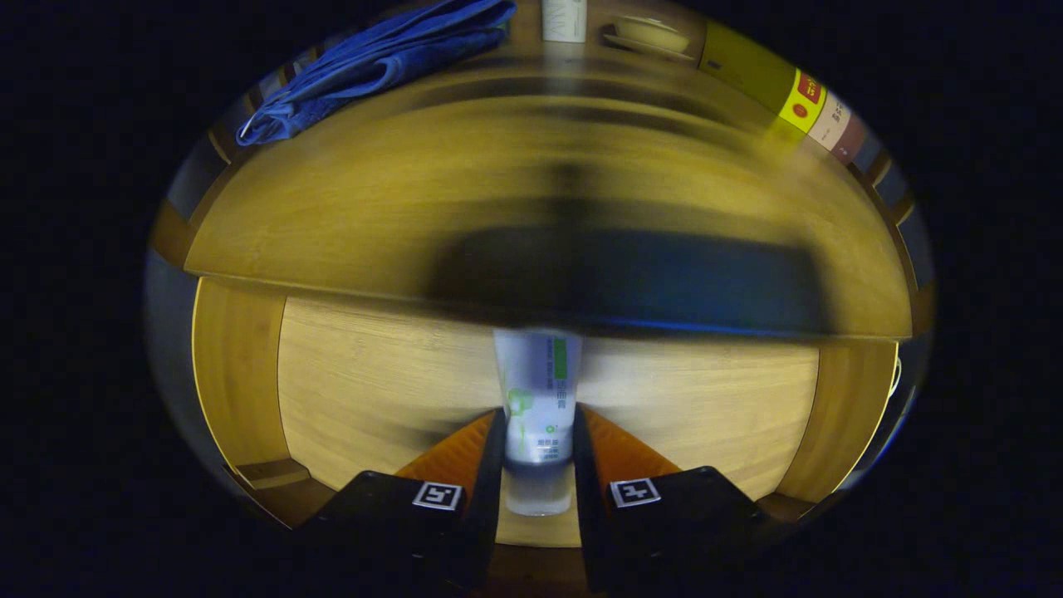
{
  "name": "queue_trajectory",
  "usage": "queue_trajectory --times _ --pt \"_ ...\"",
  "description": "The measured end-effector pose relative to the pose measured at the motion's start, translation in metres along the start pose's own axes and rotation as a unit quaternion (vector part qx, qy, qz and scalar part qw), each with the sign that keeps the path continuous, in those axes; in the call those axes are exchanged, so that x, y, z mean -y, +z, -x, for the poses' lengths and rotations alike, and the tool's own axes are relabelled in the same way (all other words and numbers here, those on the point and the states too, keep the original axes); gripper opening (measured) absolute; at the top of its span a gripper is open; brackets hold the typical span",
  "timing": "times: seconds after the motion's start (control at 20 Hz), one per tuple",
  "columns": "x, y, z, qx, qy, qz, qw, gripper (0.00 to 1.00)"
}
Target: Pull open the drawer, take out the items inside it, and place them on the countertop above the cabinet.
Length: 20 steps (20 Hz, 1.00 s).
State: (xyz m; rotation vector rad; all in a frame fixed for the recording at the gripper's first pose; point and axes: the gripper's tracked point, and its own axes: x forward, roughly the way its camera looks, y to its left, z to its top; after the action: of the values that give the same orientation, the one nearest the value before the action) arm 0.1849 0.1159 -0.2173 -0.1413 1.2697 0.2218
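On the far left of the wooden countertop [349,208] lies a crumpled blue cloth towel [374,62], bunched up near the back edge. Below the countertop's front lip, the open light-wood drawer [374,390] shows its pale floor, with its darker left side wall beside it. In the middle, the gripper [540,453] has its two black fingers [490,465] with orange sides closed in to a narrow gap, and both press against the sides of a white plastic tube with green print [538,399], which stands between them and reaches up to the countertop's front edge; its clear cap end sits low between the finger bases. The tube is held above the drawer floor, and whether it touches that floor cannot be told. A broad dark shadow lies on the countertop just above the tube. At the back of the countertop, above the middle, stands a white container [565,21], and just to its right a pale shallow dish [652,35]. Farther right, a long yellow box with a red and white end [772,83] lies along the back edge.
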Motion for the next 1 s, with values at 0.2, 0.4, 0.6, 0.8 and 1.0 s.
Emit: queue_trajectory --times 0.2,0.4,0.6,0.8,1.0 --pt "-0.001 0.038 0.047 0.051 0.007 -0.011 0.999 0.47" --pt "0.009 0.024 0.087 0.055 0.018 -0.020 0.998 0.46" --pt "0.022 0.010 0.123 0.062 0.021 -0.030 0.997 0.46" --pt "0.036 0.007 0.153 0.077 0.017 -0.032 0.996 0.46" --pt "0.046 0.024 0.176 0.097 0.009 -0.033 0.995 0.46"
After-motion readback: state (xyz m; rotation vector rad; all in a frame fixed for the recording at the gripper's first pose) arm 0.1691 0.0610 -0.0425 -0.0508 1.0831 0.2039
